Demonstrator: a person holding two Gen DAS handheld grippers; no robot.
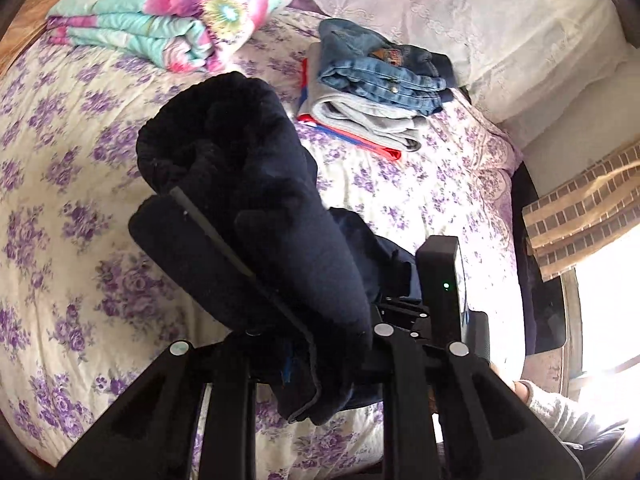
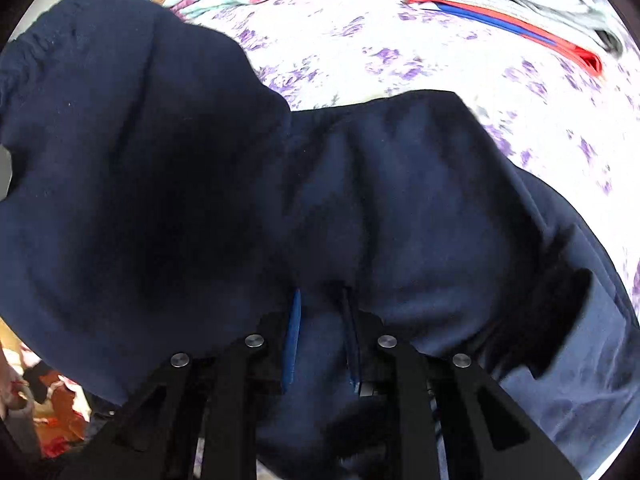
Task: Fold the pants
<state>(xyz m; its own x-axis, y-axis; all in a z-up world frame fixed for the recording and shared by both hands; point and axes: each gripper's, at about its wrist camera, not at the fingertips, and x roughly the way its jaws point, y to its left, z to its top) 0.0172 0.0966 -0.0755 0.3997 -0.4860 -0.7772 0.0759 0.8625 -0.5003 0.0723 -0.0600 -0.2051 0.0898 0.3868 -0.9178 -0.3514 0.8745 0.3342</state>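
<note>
navy pants (image 1: 256, 200) hang bunched, clamped by both hand-held grippers above bedspread (image 1: 60, 200).

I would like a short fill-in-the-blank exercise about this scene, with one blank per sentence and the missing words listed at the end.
1. Both grippers hold pants of a dark ____ colour.
2. The bedsheet is printed with ____ flowers.
3. On top of the stack of folded clothes lie blue ____.
4. Under that stack lies a flat garment of red and ____.

Missing words: navy; purple; jeans; blue
</note>
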